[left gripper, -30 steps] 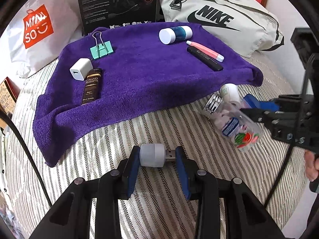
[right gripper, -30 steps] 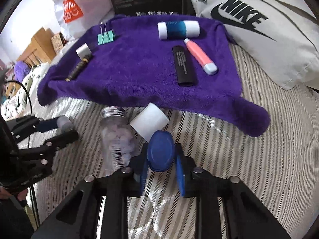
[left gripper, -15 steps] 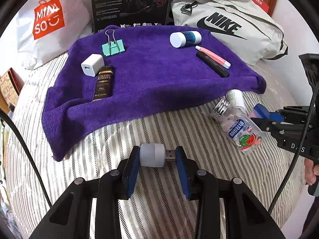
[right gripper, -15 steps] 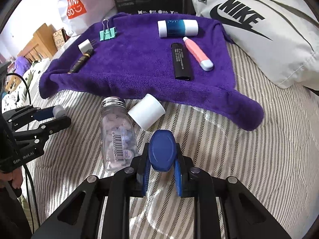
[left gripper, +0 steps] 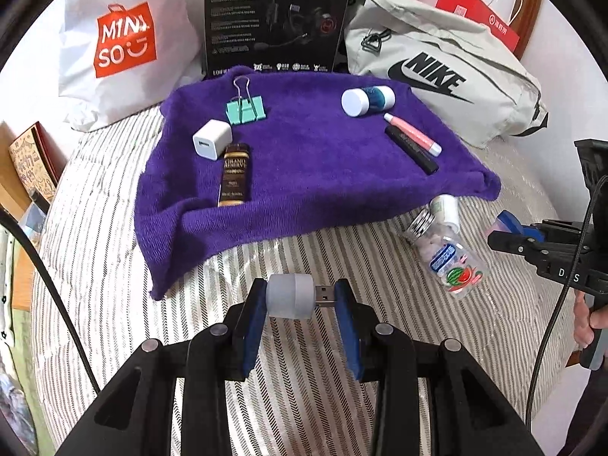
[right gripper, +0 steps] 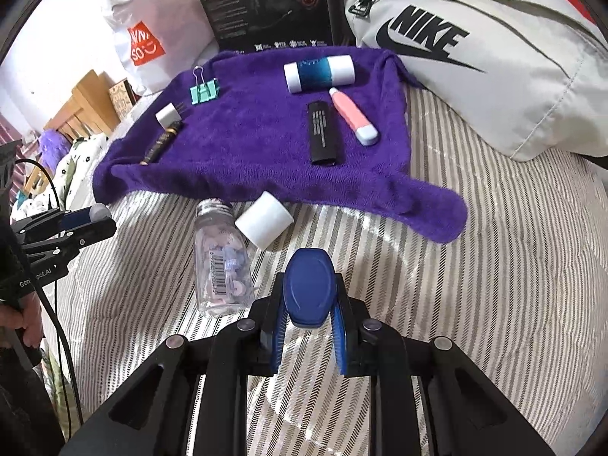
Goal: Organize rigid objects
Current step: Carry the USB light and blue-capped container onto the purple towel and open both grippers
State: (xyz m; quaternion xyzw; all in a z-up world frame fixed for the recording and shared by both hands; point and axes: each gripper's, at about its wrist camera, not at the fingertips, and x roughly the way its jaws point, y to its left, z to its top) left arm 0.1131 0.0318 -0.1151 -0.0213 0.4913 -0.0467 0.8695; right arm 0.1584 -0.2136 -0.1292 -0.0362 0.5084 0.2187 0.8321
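Frosted white USB plug light (left gripper: 292, 296) sits clamped crosswise in the left gripper (left gripper: 300, 306), above the striped bedcover (left gripper: 114, 266) near the purple towel's (left gripper: 323, 174) front edge. A blue oval clip (right gripper: 309, 287) is pinched in the right gripper (right gripper: 308, 317). Beside the towel's front edge lie a clear bottle (right gripper: 222, 262) and a white cap (right gripper: 264, 220).

A bottle (right gripper: 222, 254) lies just before the towel (right gripper: 258, 144), cap (right gripper: 264, 220) beside it.

Left gripper (left gripper: 300, 300) and right gripper (right gripper: 309, 304), jaws each clamped on something.
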